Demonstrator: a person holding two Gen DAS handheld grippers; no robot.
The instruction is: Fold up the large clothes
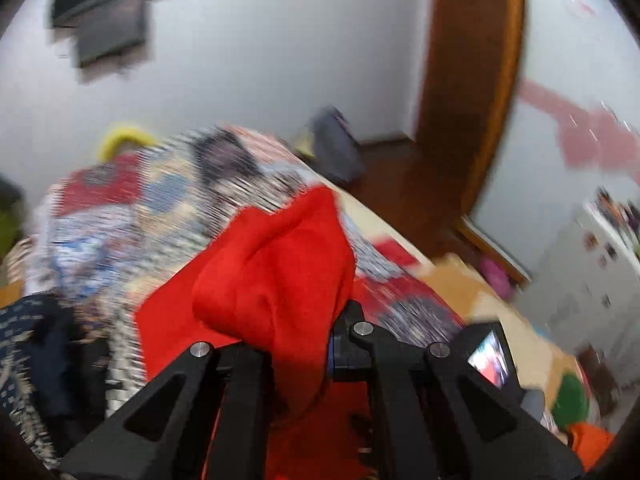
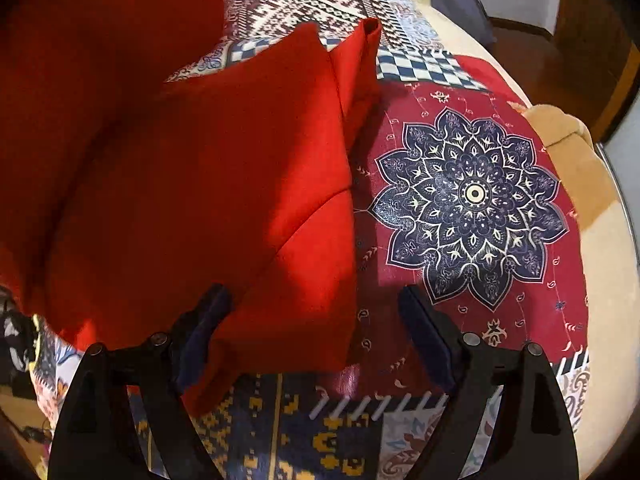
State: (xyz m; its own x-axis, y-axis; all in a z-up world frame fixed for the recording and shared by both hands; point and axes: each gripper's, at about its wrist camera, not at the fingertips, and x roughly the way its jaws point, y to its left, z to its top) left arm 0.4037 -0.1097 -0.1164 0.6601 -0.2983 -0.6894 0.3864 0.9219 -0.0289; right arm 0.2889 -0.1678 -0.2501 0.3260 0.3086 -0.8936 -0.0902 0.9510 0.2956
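**Red garment held above a patterned bedspread**

Left gripper (image 1: 304, 344): jaws clenched on a bunched fold of the red garment (image 1: 276, 276), lifted. Right gripper (image 2: 314, 320): jaws spread wide, ungrasping, over the garment's edge lying on the patchwork bedspread (image 2: 472, 196).

No readable text, labels, brands or numbers anywhere in either view, honestly; the left wrist view is too blurred to make out any lettering.
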